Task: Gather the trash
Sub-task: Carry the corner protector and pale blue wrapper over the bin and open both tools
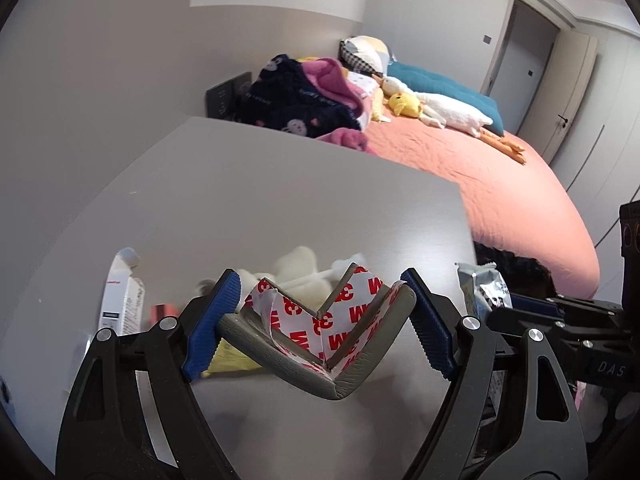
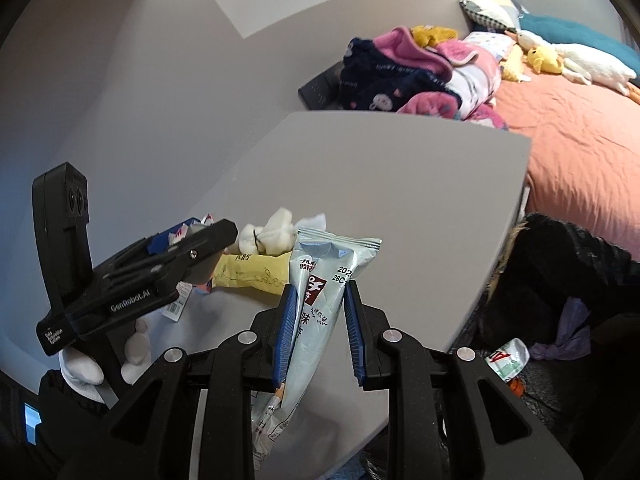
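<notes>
Both grippers are carrying trash at this moment, so the step in hand looks like the lift-and-carry part of the collection rather than the search. The left gripper (image 1: 320, 316) is clamping a bent grey foam corner guard (image 1: 320, 360) whose red-and-white adhesive backing (image 1: 320, 312) is peeling up in folds; the piece is pinched end to end between the blue pads (image 1: 428, 328) and is sitting just above the grey table (image 1: 280, 184). The right gripper (image 2: 318, 332) is squeezing a pale blue snack wrapper (image 2: 320, 280) upright between its fingers, the crimped top standing above the pads and the tail hanging down toward the camera. More trash is waiting on the table: a clump of white tissue (image 2: 268, 232), a yellow wrapper (image 2: 252, 274) beside it, and a white carton (image 1: 120, 296) at the left edge. A further packet (image 2: 506, 360) is lying on the floor by a dark heap (image 2: 560, 264). No bin or bag is showing in either view, though the dark shape under the table edge in the right view may be one; it is too cut off to say. The next move is calling for both hands to be carried to wherever the trash goes, with the grips held firm, since the thin wrapper could slip and the foam strip is springy.
</notes>
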Motion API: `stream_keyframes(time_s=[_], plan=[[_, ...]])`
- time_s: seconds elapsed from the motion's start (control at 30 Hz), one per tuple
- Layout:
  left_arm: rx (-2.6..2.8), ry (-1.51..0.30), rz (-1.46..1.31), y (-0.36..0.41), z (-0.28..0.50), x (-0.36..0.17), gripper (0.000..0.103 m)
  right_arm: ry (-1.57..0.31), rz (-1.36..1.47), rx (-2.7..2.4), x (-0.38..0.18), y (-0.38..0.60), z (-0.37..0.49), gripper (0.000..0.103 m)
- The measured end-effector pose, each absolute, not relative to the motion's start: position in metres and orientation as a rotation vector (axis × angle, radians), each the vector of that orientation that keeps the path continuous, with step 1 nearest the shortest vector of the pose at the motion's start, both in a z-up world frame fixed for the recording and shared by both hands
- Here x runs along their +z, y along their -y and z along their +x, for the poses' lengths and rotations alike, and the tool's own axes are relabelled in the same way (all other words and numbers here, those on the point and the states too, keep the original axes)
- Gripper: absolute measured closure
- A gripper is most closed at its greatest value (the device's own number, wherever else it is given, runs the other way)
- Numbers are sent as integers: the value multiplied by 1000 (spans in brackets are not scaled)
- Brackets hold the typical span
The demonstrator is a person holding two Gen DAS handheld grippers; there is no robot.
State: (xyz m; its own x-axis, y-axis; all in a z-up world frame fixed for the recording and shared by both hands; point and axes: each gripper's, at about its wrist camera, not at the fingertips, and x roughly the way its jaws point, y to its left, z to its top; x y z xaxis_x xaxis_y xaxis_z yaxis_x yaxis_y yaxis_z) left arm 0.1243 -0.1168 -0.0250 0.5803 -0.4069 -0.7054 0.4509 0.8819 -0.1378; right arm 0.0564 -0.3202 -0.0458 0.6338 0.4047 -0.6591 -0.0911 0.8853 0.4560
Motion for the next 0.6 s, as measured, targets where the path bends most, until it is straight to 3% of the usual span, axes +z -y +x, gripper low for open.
stream_keyframes(time_s=[0.6], plan=[[-631, -765, 97, 186, 91, -5, 24, -726, 459, 156, -21, 395, 8, 77]])
